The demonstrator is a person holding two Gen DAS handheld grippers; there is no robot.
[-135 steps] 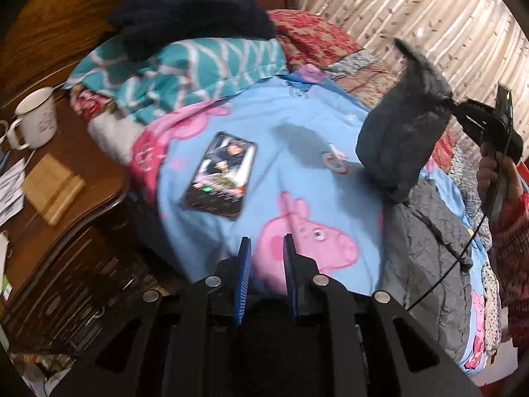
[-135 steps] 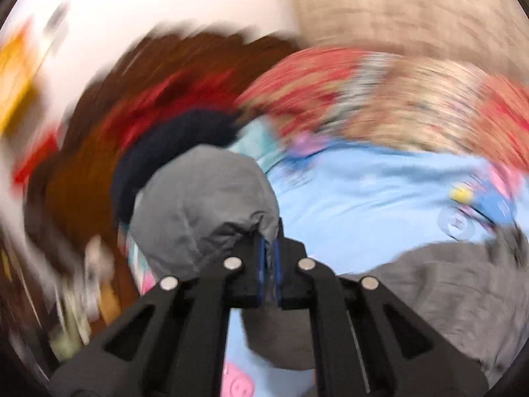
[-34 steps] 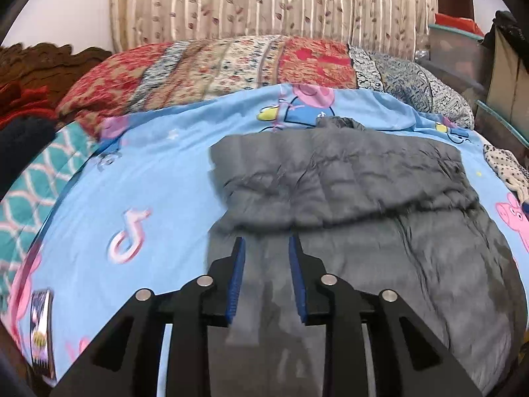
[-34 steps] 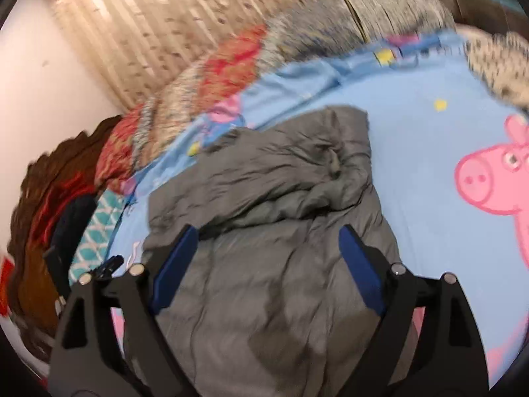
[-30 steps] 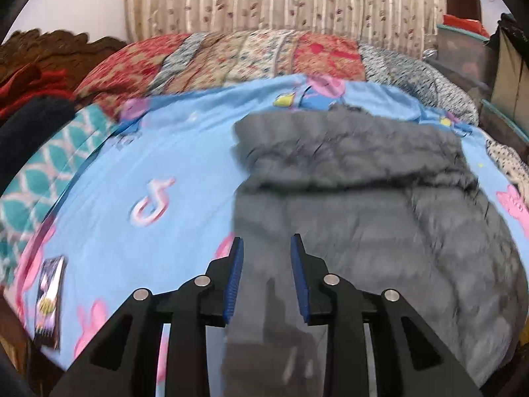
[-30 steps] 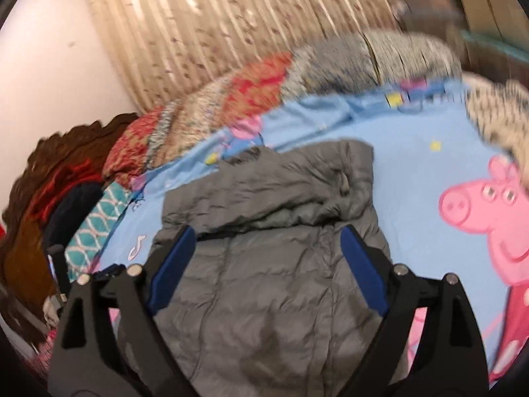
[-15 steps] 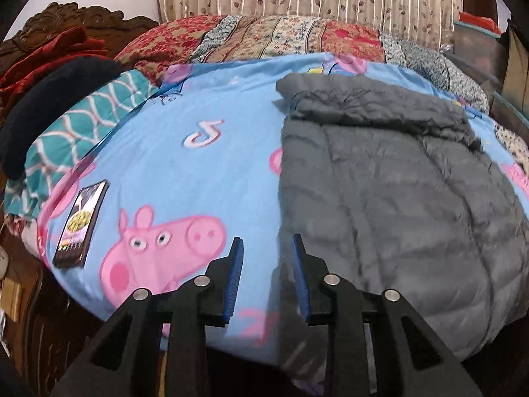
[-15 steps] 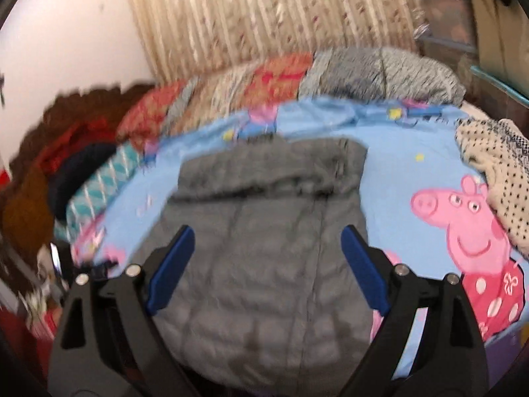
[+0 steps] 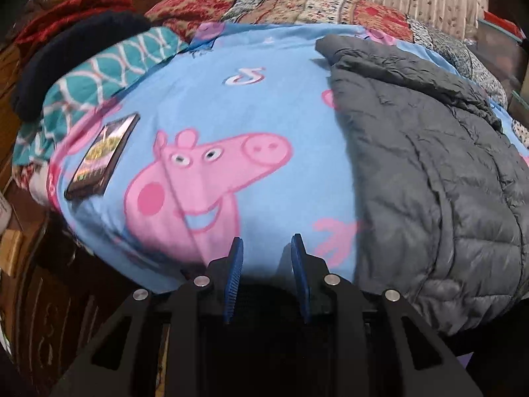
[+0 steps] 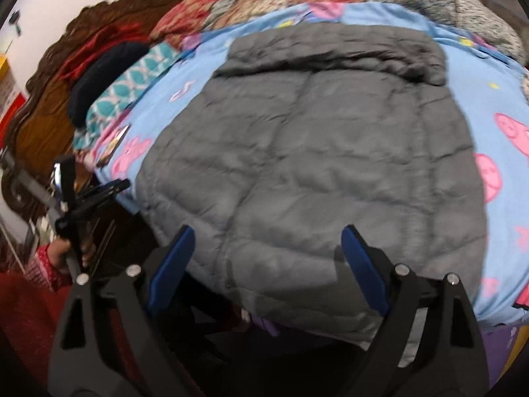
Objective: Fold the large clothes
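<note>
A grey quilted jacket point(image 10: 314, 145) lies flat on the blue cartoon-pig bedsheet point(image 10: 496, 76), its top part folded over at the far end. In the left wrist view the jacket point(image 9: 429, 165) fills the right side. My left gripper point(image 9: 266, 248) is slightly open and empty, at the bed's near edge, left of the jacket. It also shows in the right wrist view point(image 10: 99, 192), held off the bed's left side. My right gripper point(image 10: 267, 235) is wide open and empty, above the jacket's near hem.
A phone point(image 9: 102, 158) lies on the sheet at the left. Teal patterned and dark folded clothes point(image 9: 82, 66) are piled by the wooden headboard point(image 10: 49, 115). A patchwork quilt point(image 9: 297, 3) runs along the far side. A dotted cloth point(image 9: 520, 132) sits at right.
Both grippers have pulled back toward the bed's near edge, away from the jacket. The left one has swung left, so the jacket now sits to its right.
</note>
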